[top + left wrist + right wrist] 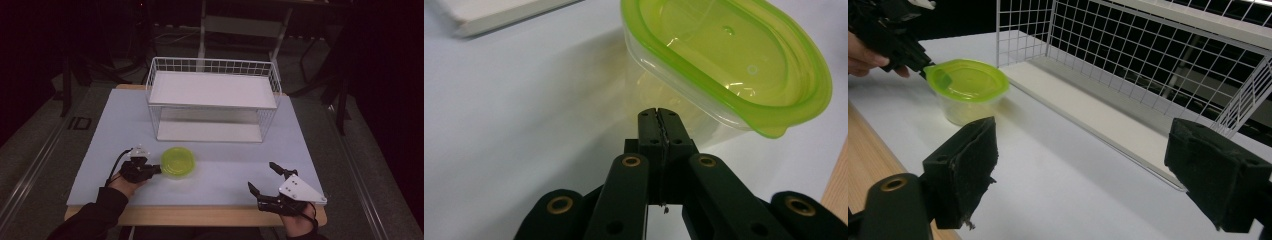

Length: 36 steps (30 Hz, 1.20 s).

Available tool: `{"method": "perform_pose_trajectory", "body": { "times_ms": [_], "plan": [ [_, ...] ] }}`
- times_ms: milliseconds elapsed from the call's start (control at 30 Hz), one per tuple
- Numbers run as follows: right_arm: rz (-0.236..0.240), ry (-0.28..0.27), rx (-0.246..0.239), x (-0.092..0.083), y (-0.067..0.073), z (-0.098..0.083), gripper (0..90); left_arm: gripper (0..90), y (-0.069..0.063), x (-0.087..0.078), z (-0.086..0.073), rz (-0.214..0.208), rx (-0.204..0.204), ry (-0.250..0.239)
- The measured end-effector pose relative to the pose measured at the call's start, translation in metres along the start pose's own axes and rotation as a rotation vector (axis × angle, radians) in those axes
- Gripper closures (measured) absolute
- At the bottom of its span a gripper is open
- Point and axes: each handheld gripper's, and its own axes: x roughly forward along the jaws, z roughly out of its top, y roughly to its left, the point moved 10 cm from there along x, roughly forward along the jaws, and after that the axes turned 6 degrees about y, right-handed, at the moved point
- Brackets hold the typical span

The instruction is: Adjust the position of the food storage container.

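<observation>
Pushing looks like the step in hand: the left gripper [150,169], jaws pressed together on nothing, has its tips at the left side of the green-lidded container [178,162], which sits on the tabletop [225,165] in front of the wire rack [212,100]. Right of the container, the right gripper [265,179] rests with jaws spread wide and empty. Next probably calls for a steady nudge toward the rack.

Dim room, light falling mainly on pale tabletop [125,125] at frame centre; wooden edge [200,216] along the bottom. Grey floor [35,145] left and right. Dark furniture legs [66,85] upper left; pale frame [240,25] top centre.
</observation>
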Motion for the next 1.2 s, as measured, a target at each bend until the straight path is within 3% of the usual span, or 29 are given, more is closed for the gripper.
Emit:
{"method": "perform_pose_trajectory", "body": {
  "times_ms": [433, 900, 1200],
  "plan": [
    [0.003, 0.004, -0.005, -0.001, 0.001, -0.001, 13.5, 90.0, -0.013, 0.023, 0.018, -0.036, 0.003, -0.003],
    [0.011, 0.016, -0.002, -0.001, 0.002, -0.004, 13.5, 90.0, -0.041, 0.053, 0.037, -0.094, 0.047, 0.028],
    [0.015, 0.025, 0.005, -0.001, 0.001, -0.007, 13.5, 90.0, -0.048, 0.063, 0.046, -0.109, 0.055, 0.03]
  ]
}}
